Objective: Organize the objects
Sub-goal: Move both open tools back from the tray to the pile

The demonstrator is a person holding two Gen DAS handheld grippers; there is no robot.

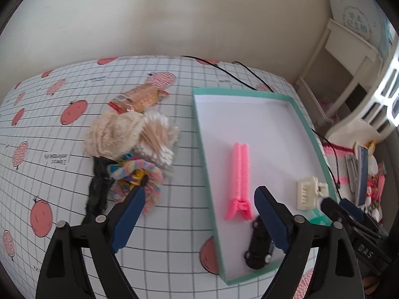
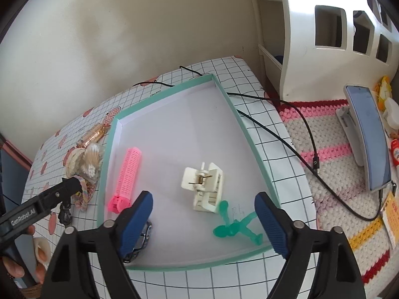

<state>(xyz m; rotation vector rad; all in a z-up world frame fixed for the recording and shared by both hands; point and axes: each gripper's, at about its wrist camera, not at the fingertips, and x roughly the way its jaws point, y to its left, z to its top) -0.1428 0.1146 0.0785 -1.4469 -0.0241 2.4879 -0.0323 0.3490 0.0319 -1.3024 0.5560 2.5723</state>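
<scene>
i see my left gripper [image 1: 199, 211] with its jaws spread wide and nothing between them, hanging over the near-left edge of the tray [image 1: 199, 134]. my right gripper [image 2: 203, 214] is spread wide too, empty, above the tray's near side.

the tray, teal-rimmed with a white floor, sits on the checked table [image 1: 62, 134]. inside it the pink clip [image 1: 240, 179] lies flat, its long axis running near to far, hinge end toward me, close to the left wall. the toy car [image 1: 258, 244] rests in the near-left corner, lengthwise about along the left wall, partly behind my finger. the cream claw clip [image 2: 203, 186] sits mid-tray toward the right. the green figure [image 2: 233, 226] lies flat on the floor beside it, near the front rim, limbs sprawled.

outside the tray to the left is a pile: cotton swabs [image 1: 154, 144], a fuzzy cream piece [image 1: 109, 134], a pastel rope [image 1: 142, 174] and a wrapped snack [image 1: 142, 97], its length angled toward the far right.
</scene>
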